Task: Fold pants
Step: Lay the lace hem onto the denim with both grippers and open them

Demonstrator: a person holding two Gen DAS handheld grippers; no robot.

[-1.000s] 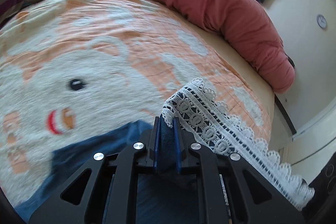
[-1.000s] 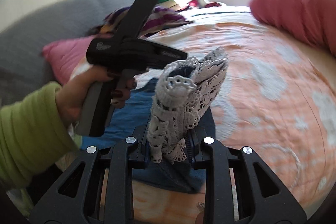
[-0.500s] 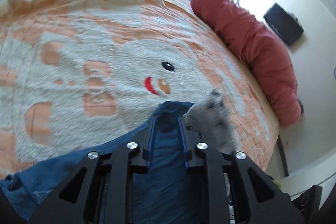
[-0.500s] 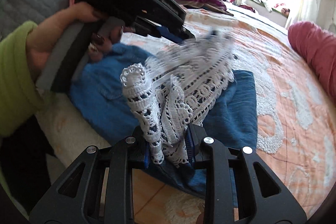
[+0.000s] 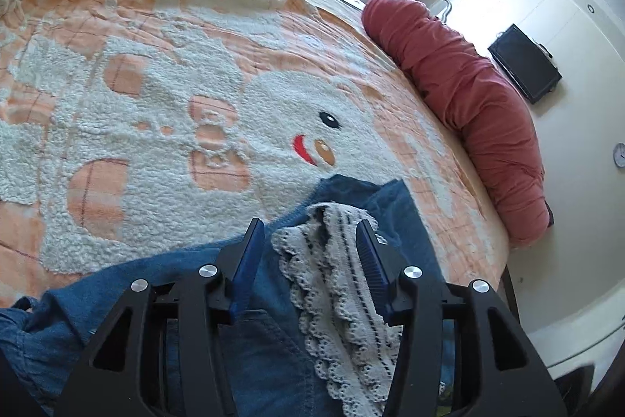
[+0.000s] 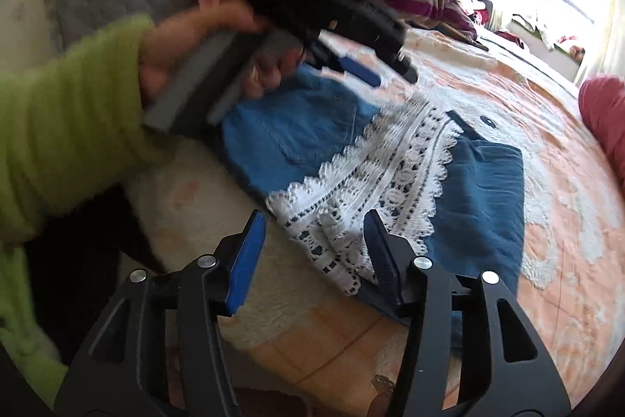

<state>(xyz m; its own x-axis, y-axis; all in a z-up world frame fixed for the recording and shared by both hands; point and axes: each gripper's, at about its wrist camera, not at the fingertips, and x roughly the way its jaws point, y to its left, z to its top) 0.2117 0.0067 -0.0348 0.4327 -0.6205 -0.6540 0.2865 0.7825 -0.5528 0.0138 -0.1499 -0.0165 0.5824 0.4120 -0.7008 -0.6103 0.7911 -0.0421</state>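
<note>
Denim pants point(image 6: 484, 190) now lie folded on the bed point(image 5: 164, 127), lace hem point(image 6: 375, 182) at twelve o'clock; both grippers' jaws, previously clenched, are opening, releasing it—fold landed.

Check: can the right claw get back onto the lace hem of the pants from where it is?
Probably yes. The right claw is opening right at the lace hem, which lies flat on the folded blue pants with nothing over it. The left claw sits farther back, off that path.
</note>
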